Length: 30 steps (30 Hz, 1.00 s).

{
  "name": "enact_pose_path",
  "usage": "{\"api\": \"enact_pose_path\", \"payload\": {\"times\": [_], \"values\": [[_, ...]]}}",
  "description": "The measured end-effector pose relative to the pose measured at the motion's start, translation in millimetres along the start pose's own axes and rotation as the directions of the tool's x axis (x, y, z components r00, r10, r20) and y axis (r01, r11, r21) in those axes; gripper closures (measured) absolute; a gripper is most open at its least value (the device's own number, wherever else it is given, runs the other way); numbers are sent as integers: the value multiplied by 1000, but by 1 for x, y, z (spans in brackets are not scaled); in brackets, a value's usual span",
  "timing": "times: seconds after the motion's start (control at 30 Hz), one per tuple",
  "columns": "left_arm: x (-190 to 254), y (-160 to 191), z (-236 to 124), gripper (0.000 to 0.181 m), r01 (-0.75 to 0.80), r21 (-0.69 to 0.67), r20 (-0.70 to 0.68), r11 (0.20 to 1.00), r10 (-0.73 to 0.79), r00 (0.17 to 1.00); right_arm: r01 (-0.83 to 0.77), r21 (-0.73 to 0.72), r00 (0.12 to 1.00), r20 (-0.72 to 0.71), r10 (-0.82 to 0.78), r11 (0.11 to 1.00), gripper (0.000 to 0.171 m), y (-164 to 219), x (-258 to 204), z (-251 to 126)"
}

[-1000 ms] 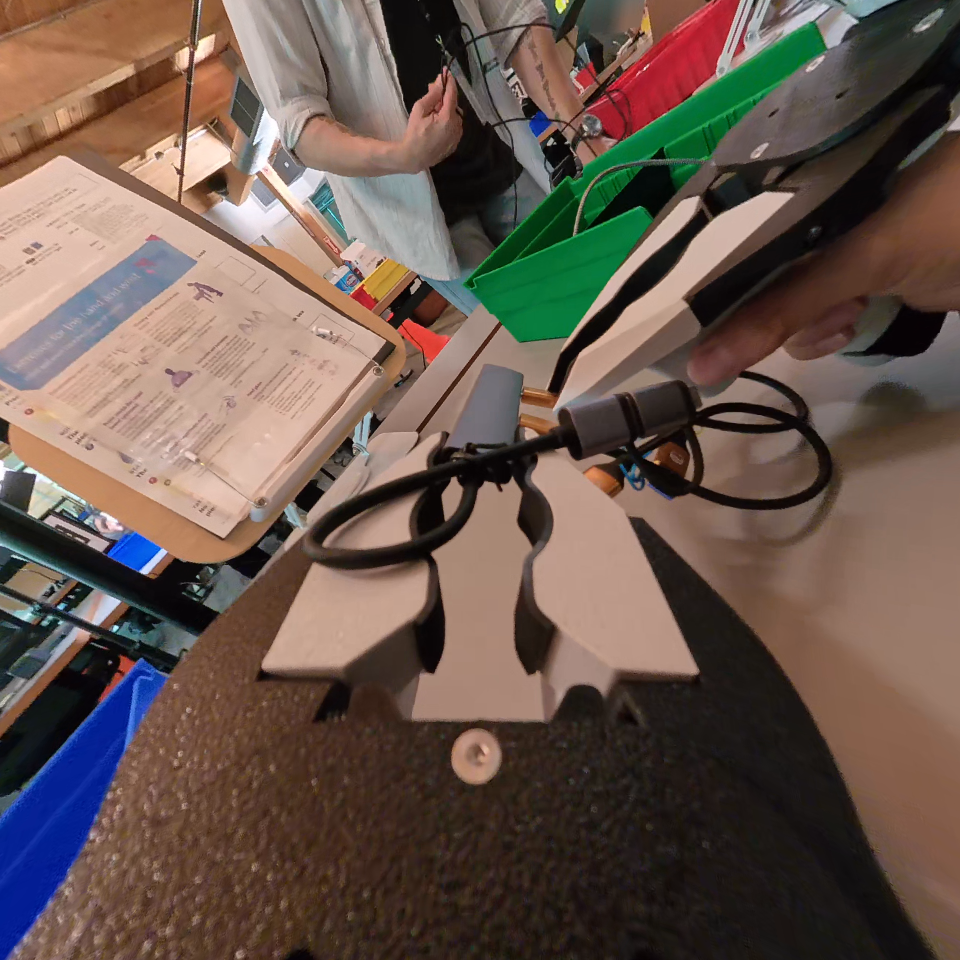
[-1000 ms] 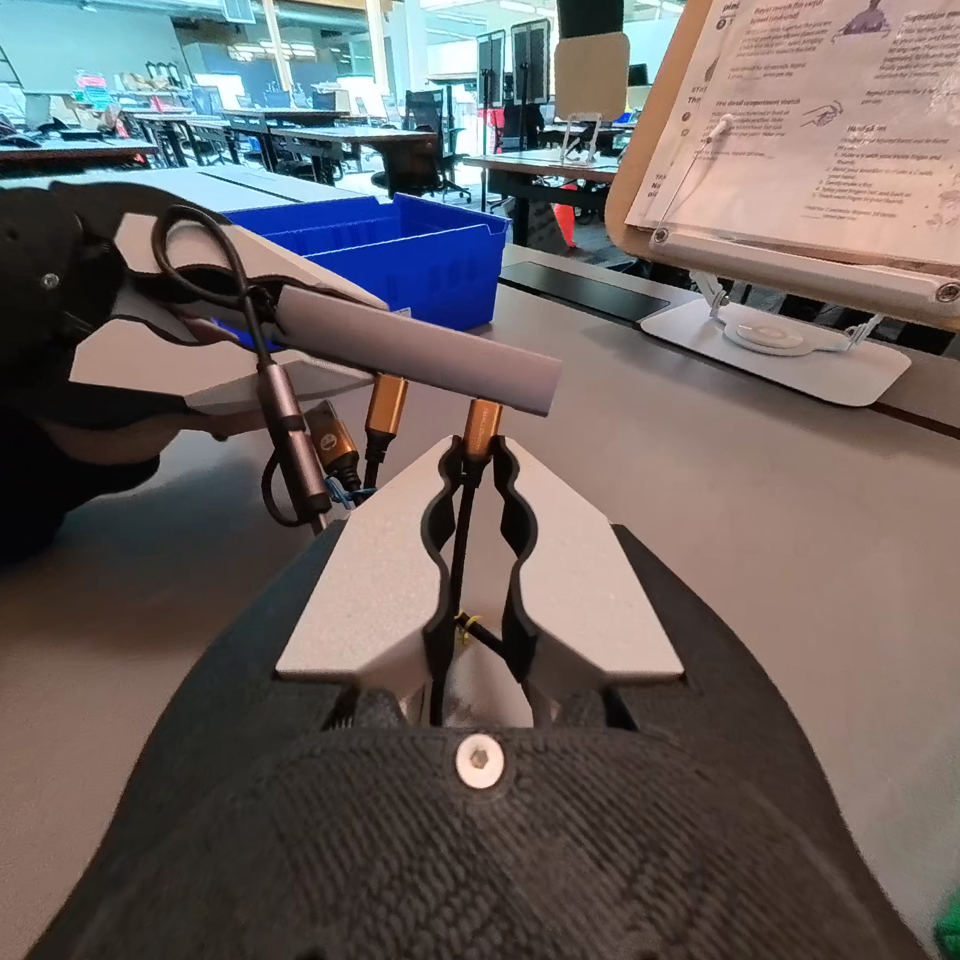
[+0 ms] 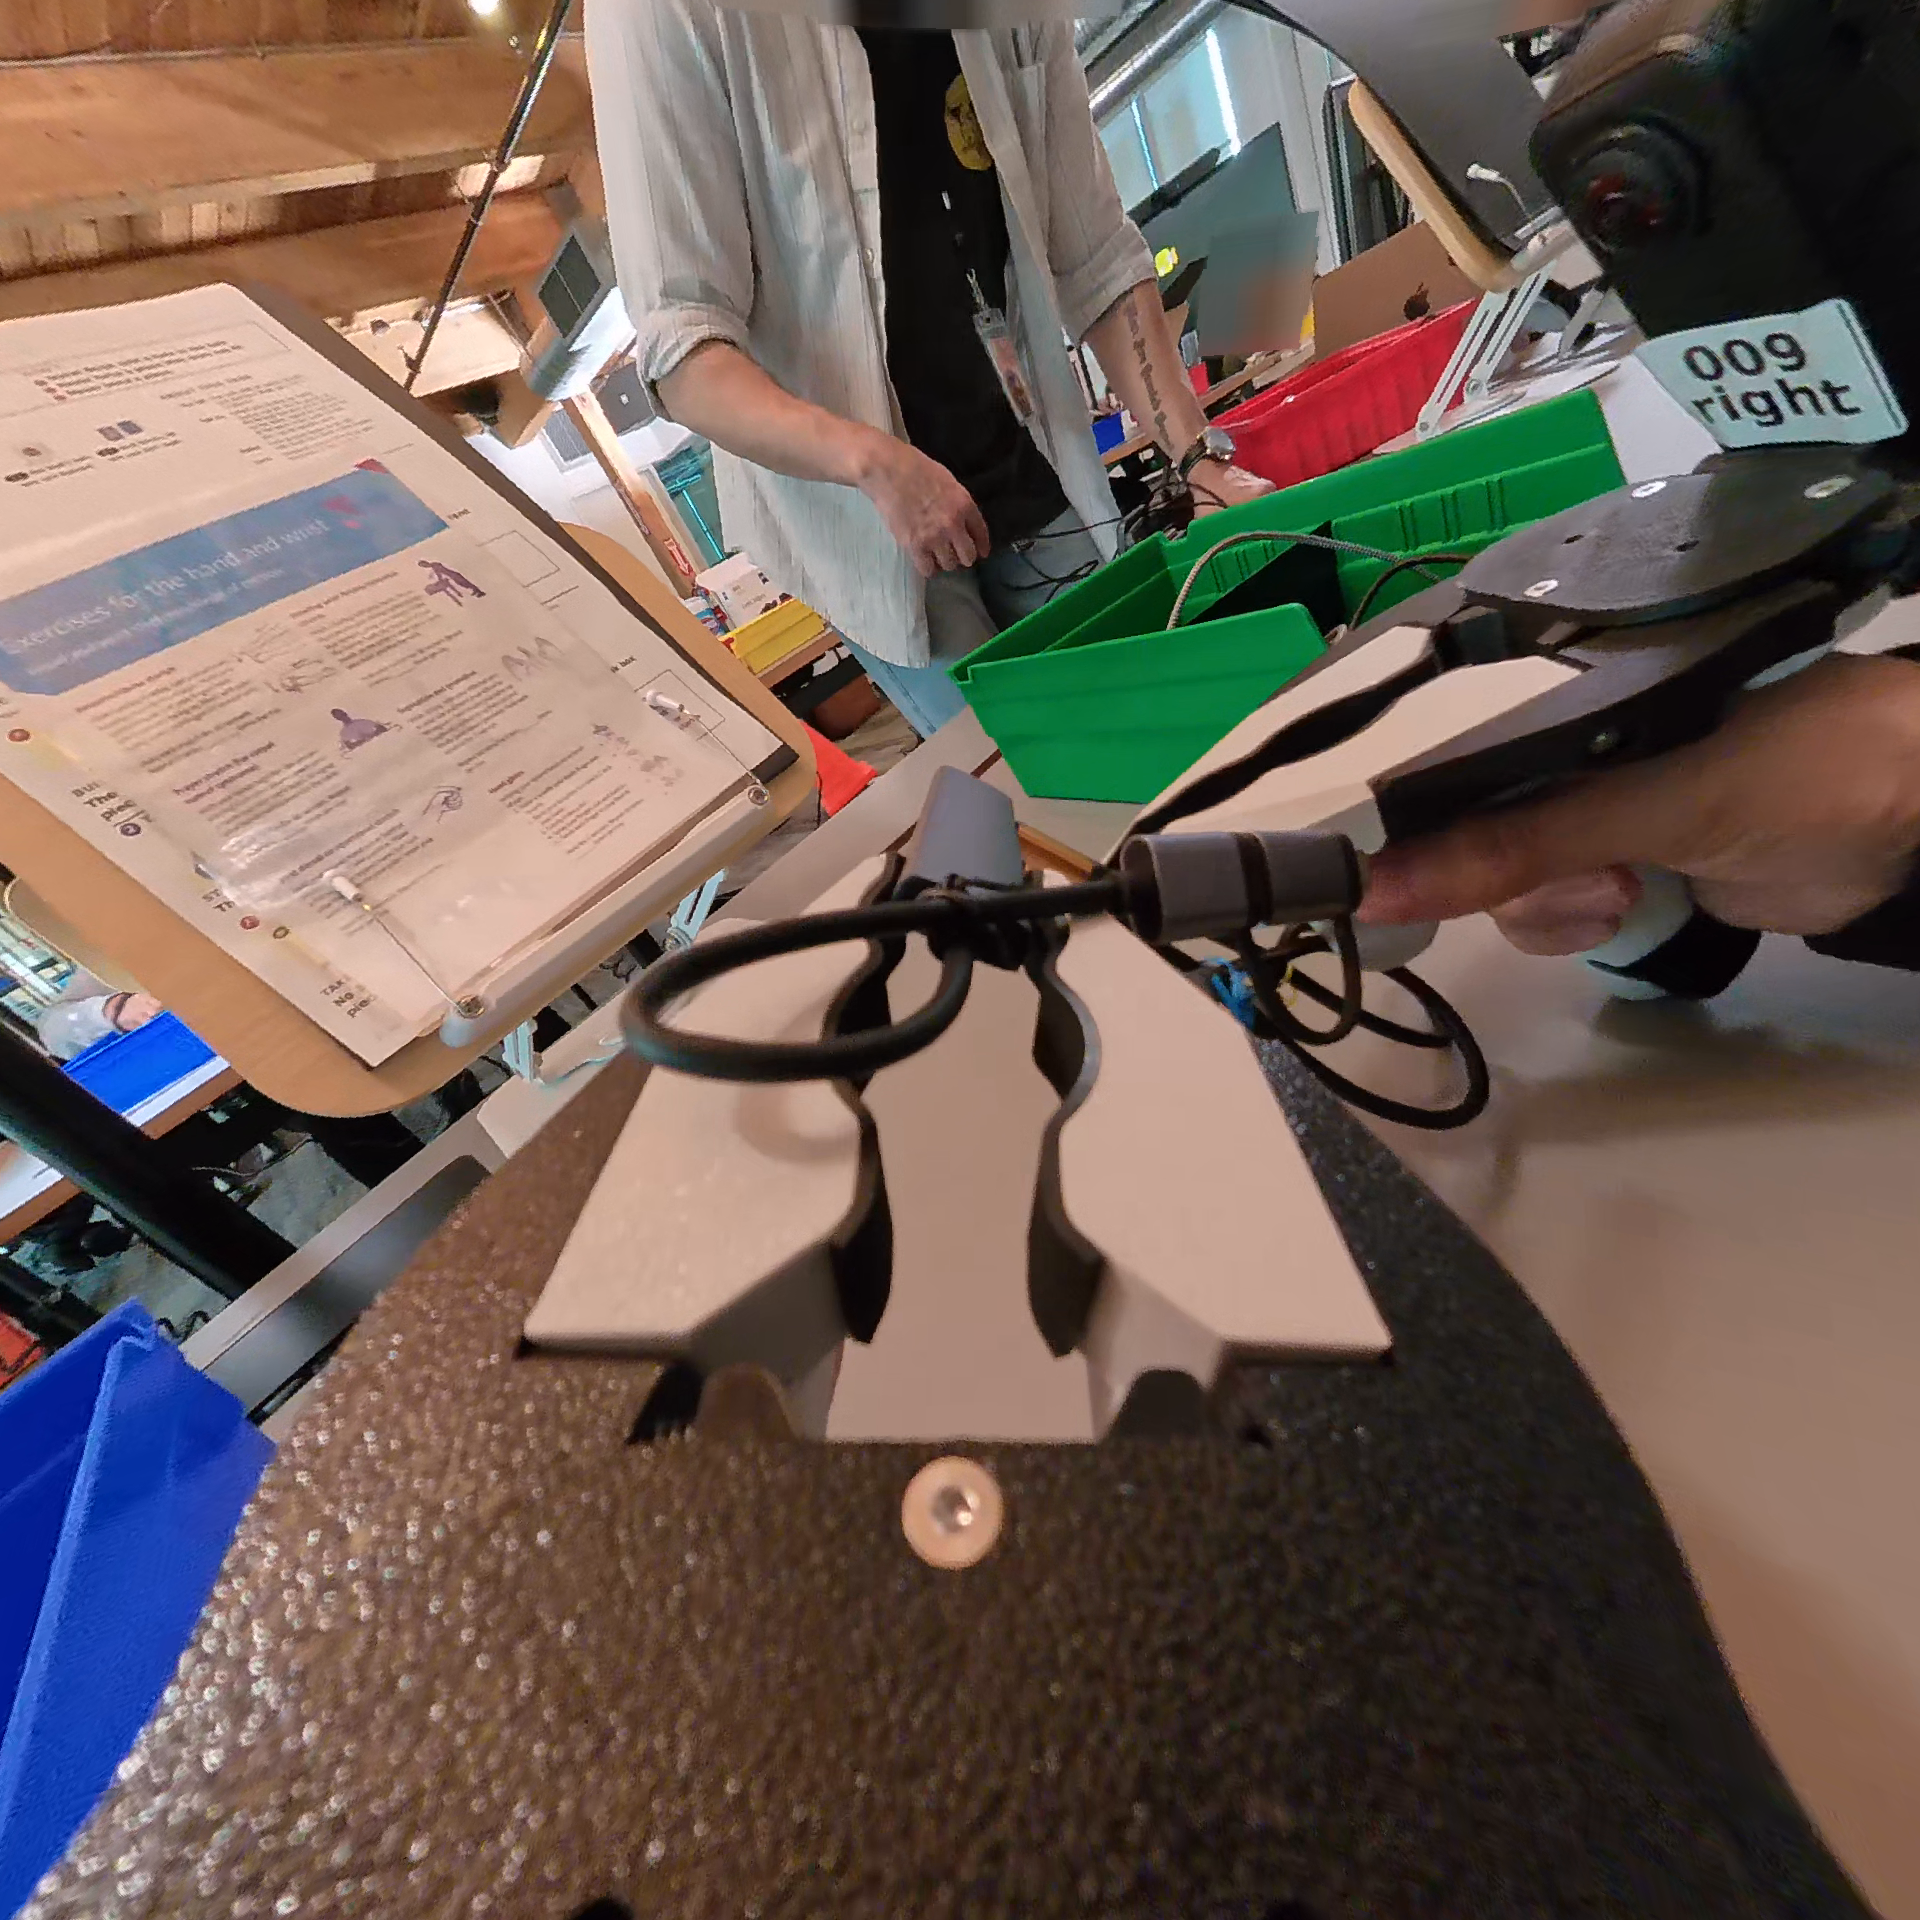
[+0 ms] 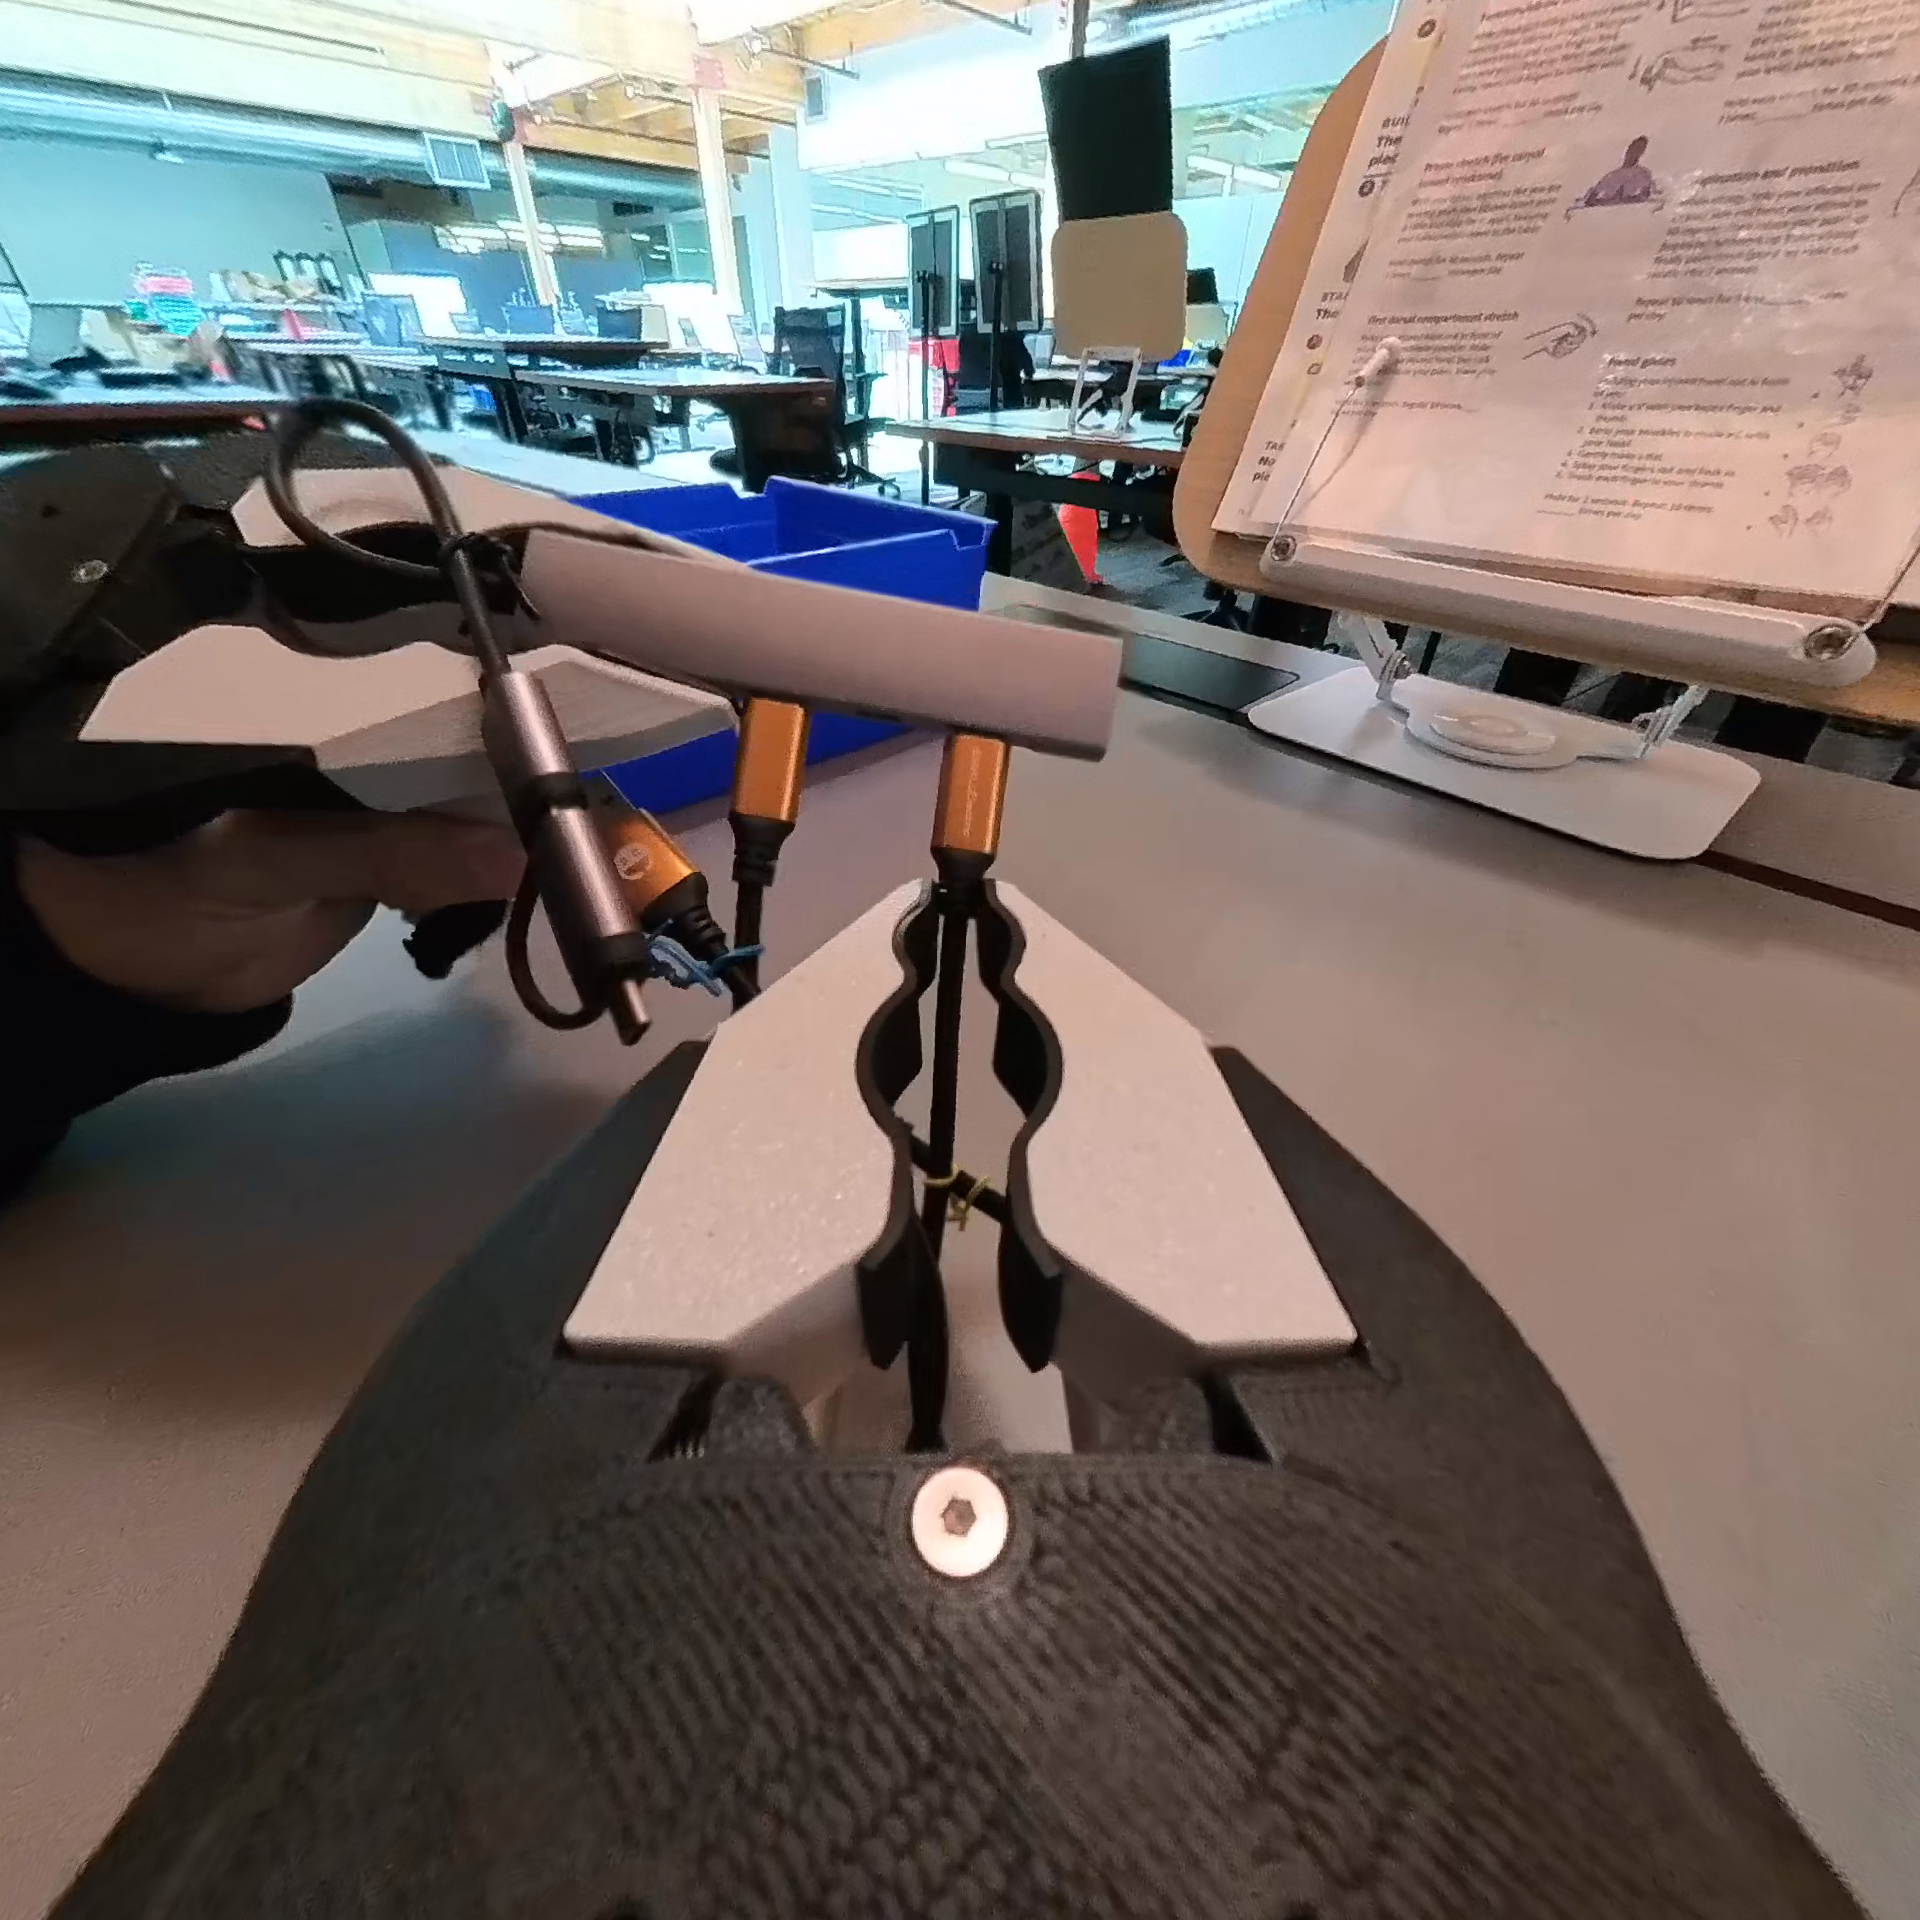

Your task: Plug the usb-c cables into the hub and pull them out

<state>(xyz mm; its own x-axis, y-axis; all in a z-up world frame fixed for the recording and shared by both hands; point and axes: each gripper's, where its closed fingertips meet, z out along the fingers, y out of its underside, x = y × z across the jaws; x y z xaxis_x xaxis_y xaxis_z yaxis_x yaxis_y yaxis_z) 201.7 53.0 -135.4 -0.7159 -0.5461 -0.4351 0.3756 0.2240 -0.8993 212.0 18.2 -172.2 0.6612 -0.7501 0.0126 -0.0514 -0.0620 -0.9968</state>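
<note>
so the left gripper (image 3: pixel 961 914) is clamped on the grey hub (image 4: pixel 821 644), held up off the table (image 4: pixel 1455 1091); two orange usb-c plugs (image 4: pixel 968 795) look seated in it, right gripper (image 4: pixel 951 904) pinching one's cable; a third plug (image 4: pixel 655 862) dangles loose; guessing unplugging's left.

I see a matt grey metal hub (image 4: pixel 831 665), glossy orange plugs (image 4: pixel 968 795) beneath it, and a smooth matt table (image 4: pixel 1455 1039) under both.
</note>
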Motion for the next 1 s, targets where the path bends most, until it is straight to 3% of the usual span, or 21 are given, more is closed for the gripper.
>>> {"api": "enact_pose_path", "payload": {"times": [0.3,0.43,0.67,0.8,0.93,0.97,1.0], "values": [[-3,10,3,159,-69,-104,56,992,76,996,51,-108,998,-25,-54,993,165,8,5,0],[-4,11,1,158,-32,-100,40,994,37,999,101,-124,995,14,-100,987,165,7,1,-5],[-2,13,5,159,-71,-134,58,988,79,995,-78,-128,996,22,82,989,165,12,6,-3],[-3,11,1,158,-43,-112,50,993,49,998,30,-152,999,25,-27,988,165,6,-2,-8],[0,11,6,159,-92,-139,70,986,102,992,-68,-131,997,14,71,989,165,11,6,-4],[-1,13,5,159,-94,-146,81,985,107,991,-17,-168,999,37,24,986,165,15,1,-1],[-28,13,-3,160,-64,-154,233,986,99,967,64,-273,997,63,-48,960,166,30,-8,-9]]}}
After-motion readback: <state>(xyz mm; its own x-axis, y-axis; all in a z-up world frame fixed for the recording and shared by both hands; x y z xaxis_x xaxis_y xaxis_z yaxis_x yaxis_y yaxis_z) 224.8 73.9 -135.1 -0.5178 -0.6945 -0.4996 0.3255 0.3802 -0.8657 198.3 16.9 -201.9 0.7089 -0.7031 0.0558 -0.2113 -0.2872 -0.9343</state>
